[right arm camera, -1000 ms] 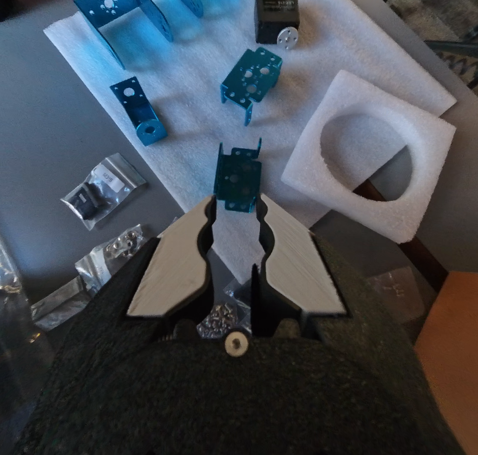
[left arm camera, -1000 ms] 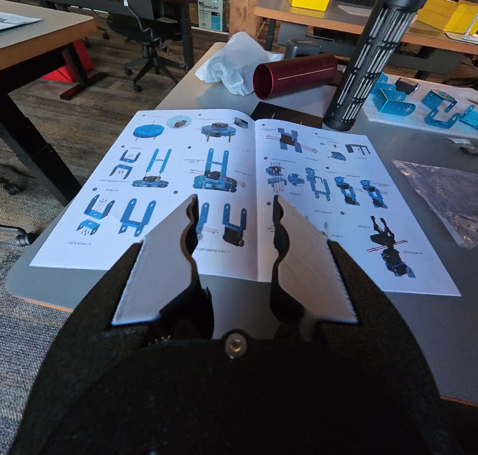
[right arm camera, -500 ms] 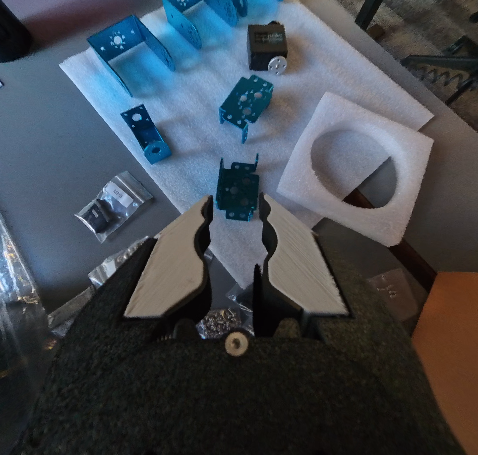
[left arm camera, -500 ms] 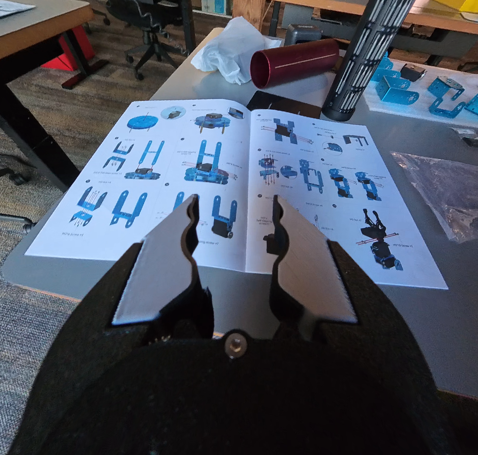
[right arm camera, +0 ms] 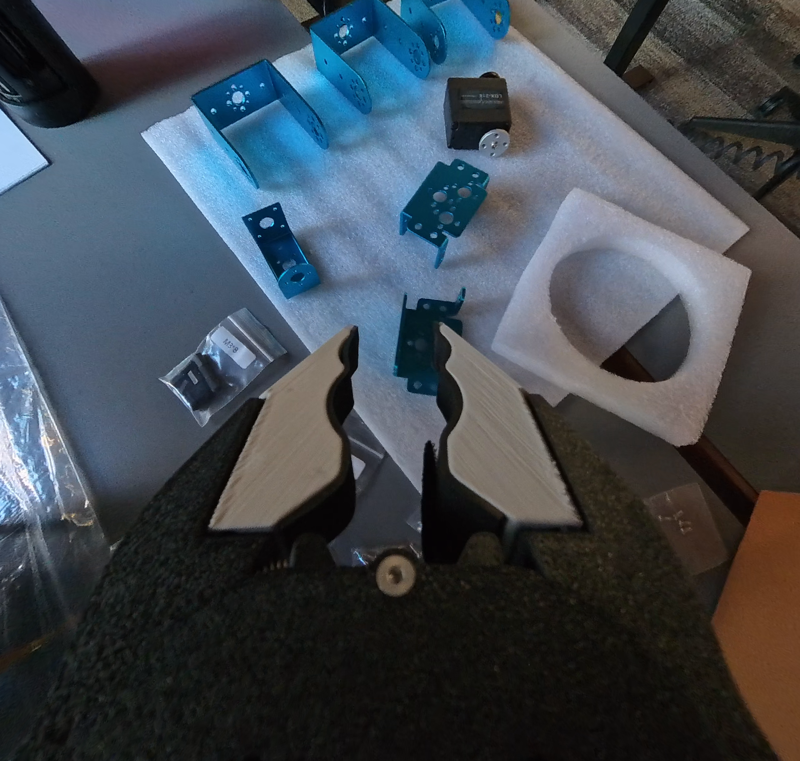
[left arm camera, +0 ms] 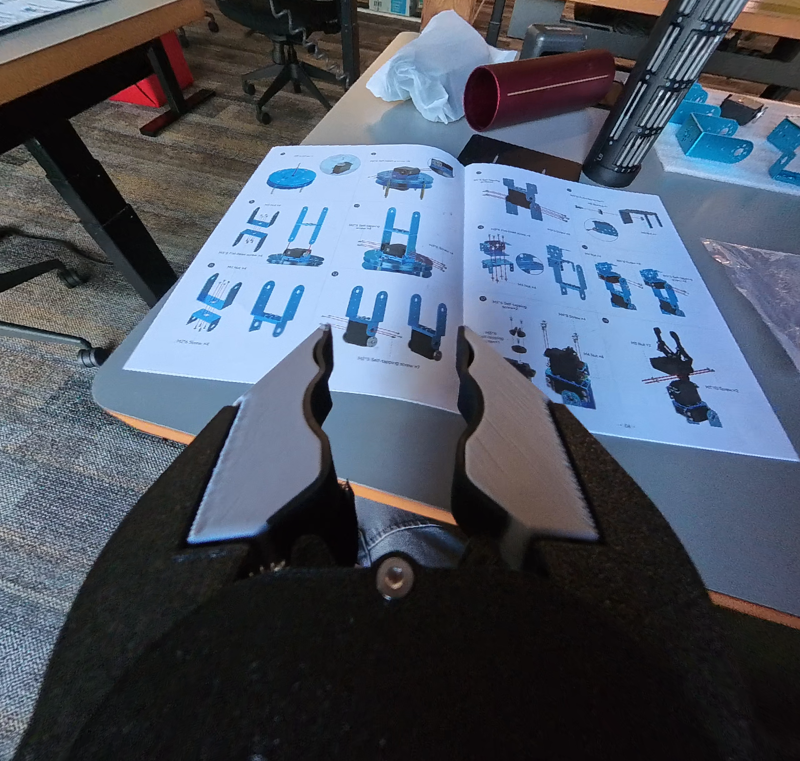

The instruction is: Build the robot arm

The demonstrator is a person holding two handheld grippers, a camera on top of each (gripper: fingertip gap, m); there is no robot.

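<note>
Grey tabletop, open booklet; carpeted floor

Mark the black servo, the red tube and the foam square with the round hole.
black servo [right arm camera: 476, 112], right wrist view, top face.
red tube [left arm camera: 550, 84], left wrist view, side wall.
foam square [right arm camera: 537, 346], right wrist view, left border.

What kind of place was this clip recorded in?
Probably a workshop or lab: an open assembly manual on a grey table, blue metal brackets and a servo on foam, office desks behind.
</note>
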